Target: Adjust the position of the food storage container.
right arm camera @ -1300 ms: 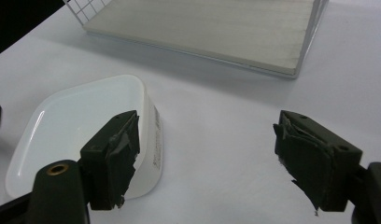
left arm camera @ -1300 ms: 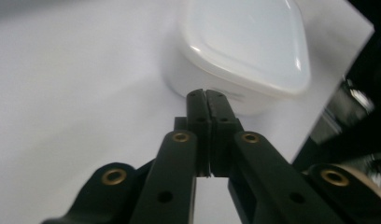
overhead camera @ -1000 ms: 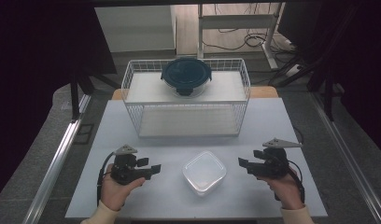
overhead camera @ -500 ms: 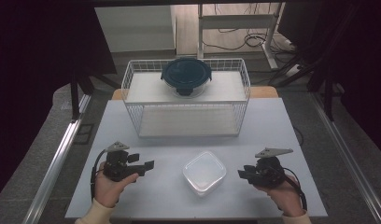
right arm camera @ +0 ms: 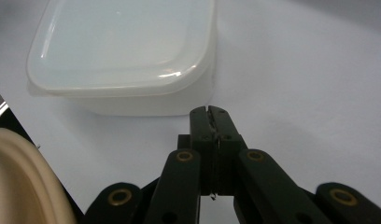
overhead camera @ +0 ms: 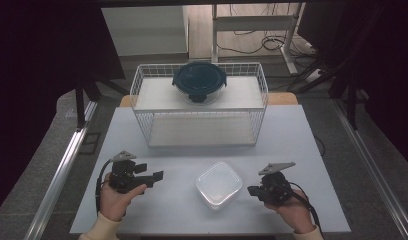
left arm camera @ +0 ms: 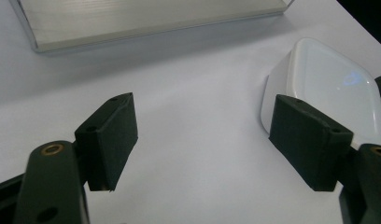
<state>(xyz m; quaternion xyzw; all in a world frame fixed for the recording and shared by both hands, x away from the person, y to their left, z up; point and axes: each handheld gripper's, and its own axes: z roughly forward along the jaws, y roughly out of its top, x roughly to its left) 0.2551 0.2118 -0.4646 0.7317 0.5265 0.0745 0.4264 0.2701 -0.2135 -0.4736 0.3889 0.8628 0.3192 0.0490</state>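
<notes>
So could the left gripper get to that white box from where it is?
Probably yes: the left gripper is open, facing the white box, with bare table between them.

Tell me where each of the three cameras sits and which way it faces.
High view: above the person's side, looking forward and down on the table, white container, wire rack; both hands and grippers show.
Left gripper view: rides the left gripper, jaws open, facing the container.
Right gripper view: rides the right gripper, jaws shut, just short of the container.
All three views share the container.
</notes>
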